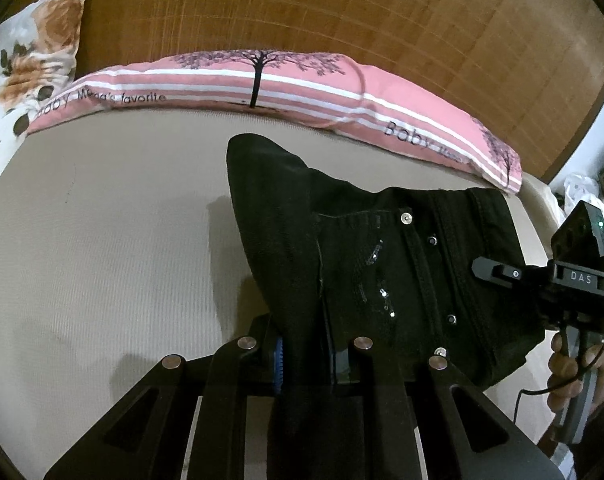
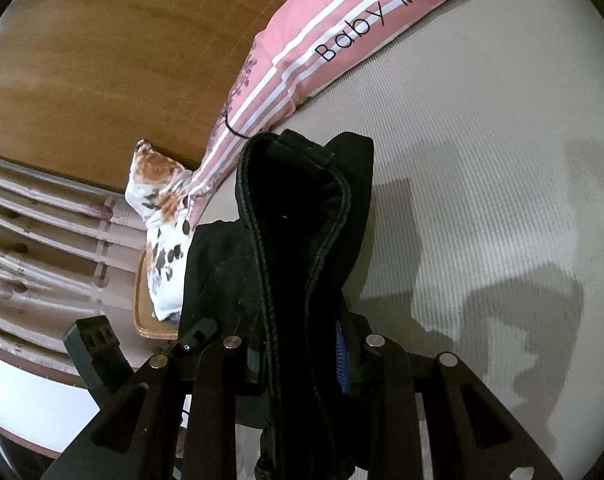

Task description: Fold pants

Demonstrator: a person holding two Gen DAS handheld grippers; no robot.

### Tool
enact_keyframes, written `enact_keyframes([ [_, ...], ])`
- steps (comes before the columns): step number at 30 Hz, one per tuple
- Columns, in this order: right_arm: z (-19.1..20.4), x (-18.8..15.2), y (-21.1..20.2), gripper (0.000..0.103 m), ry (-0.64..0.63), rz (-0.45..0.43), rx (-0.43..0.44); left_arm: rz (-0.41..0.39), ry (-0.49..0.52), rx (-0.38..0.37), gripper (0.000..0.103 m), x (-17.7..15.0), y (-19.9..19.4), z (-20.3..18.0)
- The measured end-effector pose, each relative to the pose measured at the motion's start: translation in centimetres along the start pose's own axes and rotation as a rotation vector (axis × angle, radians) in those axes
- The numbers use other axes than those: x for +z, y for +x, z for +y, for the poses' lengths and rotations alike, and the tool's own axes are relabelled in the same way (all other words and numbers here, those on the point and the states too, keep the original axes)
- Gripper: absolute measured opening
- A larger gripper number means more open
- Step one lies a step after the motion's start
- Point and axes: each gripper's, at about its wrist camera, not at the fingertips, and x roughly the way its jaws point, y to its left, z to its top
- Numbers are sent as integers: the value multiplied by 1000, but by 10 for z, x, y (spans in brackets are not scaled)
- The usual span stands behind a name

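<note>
Black pants (image 1: pixel 366 256) with rivets and sequins hang lifted above a beige bed sheet (image 1: pixel 102 248). My left gripper (image 1: pixel 306 360) is shut on a fold of the pants near one end. My right gripper (image 2: pixel 298 354) is shut on the thick stitched waistband of the pants (image 2: pixel 294 220); it also shows at the right of the left wrist view (image 1: pixel 490 270), clamped on the waistband edge, with the hand holding it. The pants stretch between the two grippers, raised off the sheet. Most of the legs are hidden.
A pink striped pillow (image 1: pixel 262 84) lies along the wooden headboard (image 1: pixel 342 8). A floral pillow (image 1: pixel 30 64) sits at the left corner. The beige sheet (image 2: pixel 502 200) spreads under the pants. A curtain (image 2: pixel 34 248) and a wooden chair edge (image 2: pixel 150 320) stand beside the bed.
</note>
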Motion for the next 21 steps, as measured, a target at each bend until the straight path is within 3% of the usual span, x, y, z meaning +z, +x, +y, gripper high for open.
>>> enact_keyframes([
  [8, -3, 32, 20, 24, -4, -12, -8, -1, 3, 27, 16, 18, 26, 10],
  [12, -12, 33, 29, 26, -34, -13, -82, 27, 28, 65, 30, 5, 42, 18],
  [16, -19, 28, 36, 47, -84, -19, -211, 19, 60, 101, 36, -6, 44, 17],
  [21, -16, 17, 29, 49, -129, -35, -274, 9, 102, 137, 41, -19, 34, 12],
])
